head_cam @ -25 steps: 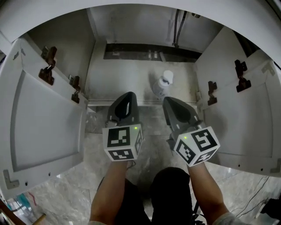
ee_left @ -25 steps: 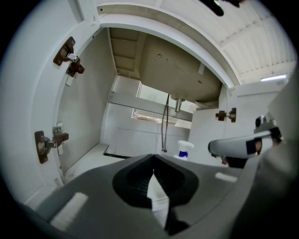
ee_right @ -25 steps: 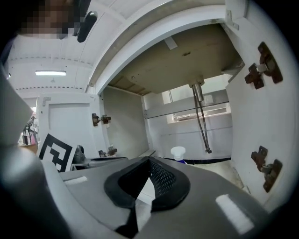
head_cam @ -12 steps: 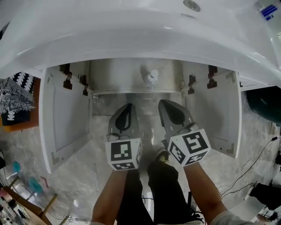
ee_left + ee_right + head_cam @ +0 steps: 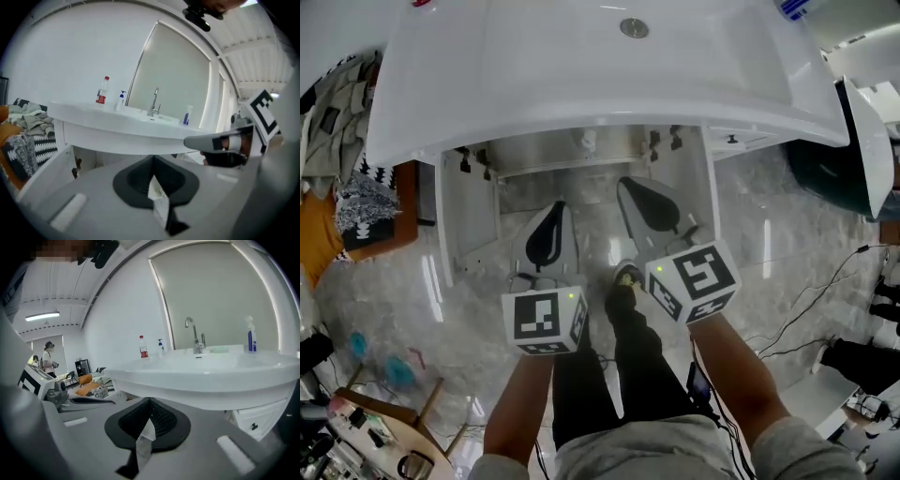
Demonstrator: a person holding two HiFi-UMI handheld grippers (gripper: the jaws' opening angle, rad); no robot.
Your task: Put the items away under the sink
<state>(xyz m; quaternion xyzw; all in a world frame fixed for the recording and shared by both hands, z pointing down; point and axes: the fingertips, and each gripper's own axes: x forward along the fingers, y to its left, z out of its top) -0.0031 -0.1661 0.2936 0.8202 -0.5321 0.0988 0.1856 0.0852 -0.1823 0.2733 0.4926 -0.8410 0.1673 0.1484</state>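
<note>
My left hand-held gripper (image 5: 152, 164) has its jaws pressed together on nothing, and my right hand-held gripper (image 5: 149, 404) is the same, jaws together and empty, both held level in front of the sink (image 5: 534, 84). What is left to put away stands at the back of that sink: a red-labelled bottle (image 5: 101, 95) and a pump bottle (image 5: 121, 99) to the left of the faucet (image 5: 194, 336), and a blue spray bottle (image 5: 251, 339) to its right. One white bottle (image 5: 584, 141) already sits in the open cabinet (image 5: 544, 167) below. I reckon the trouble starts if I reach in with jaws closed – I'd nudge a tall, narrow bottle over into the basin rather than grip it. The red-labelled and pump bottles stand near each other, so a wide approach could topple the neighbour. Coming down, the cabinet doors (image 5: 455, 220) hang out to either side – I could clip one, or knock the white bottle over.
</note>
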